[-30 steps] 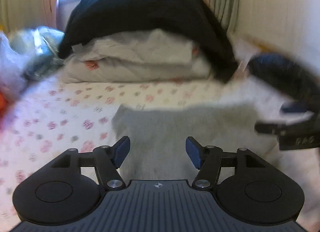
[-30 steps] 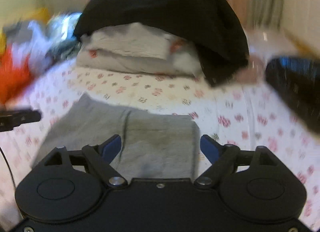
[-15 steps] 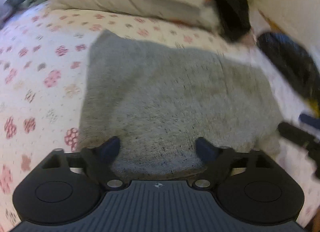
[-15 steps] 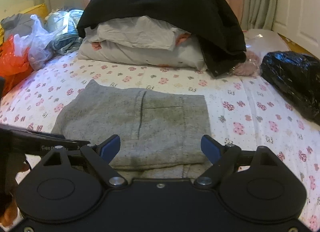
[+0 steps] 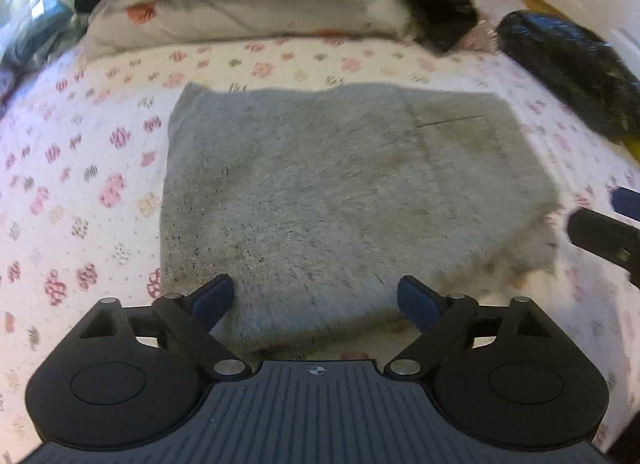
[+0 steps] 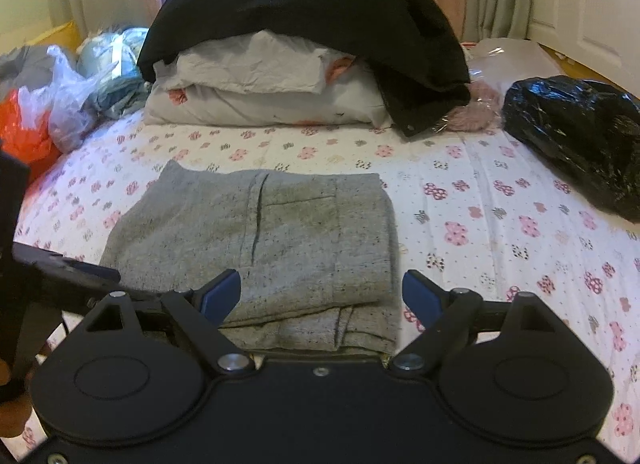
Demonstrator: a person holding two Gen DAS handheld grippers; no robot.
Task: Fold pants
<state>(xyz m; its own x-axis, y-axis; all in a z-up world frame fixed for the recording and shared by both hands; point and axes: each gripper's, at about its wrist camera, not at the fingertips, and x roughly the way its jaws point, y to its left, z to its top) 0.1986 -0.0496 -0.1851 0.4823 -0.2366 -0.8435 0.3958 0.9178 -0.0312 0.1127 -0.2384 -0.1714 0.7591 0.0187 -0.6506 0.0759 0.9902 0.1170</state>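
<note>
Grey pants [image 5: 340, 192] lie folded into a thick rectangle on the flowered bedsheet [image 5: 80, 192]. My left gripper [image 5: 316, 298] hangs just above their near edge, jaws wide open, nothing pinched between the blue pads. The tip of the right gripper [image 5: 600, 224] shows at the pants' right corner. In the right wrist view the same pants [image 6: 280, 232] show a pocket seam and stacked layers at the near edge. My right gripper [image 6: 320, 292] stands open over that near right part, its pads clear of the cloth. The left gripper [image 6: 68, 268] enters from the left edge.
Behind the pants, stacked white pillows [image 6: 260, 92] carry a black jacket [image 6: 312, 12]. A black plastic bag [image 6: 576, 132] lies to the right. Clear and orange plastic bags [image 6: 44, 120] pile up at the left. Curtains and a wall stand beyond the bed.
The left gripper's jaws spread wider and it tipped down toward the pants, which now fill its view. The right gripper shifted slightly; its jaws stayed open.
</note>
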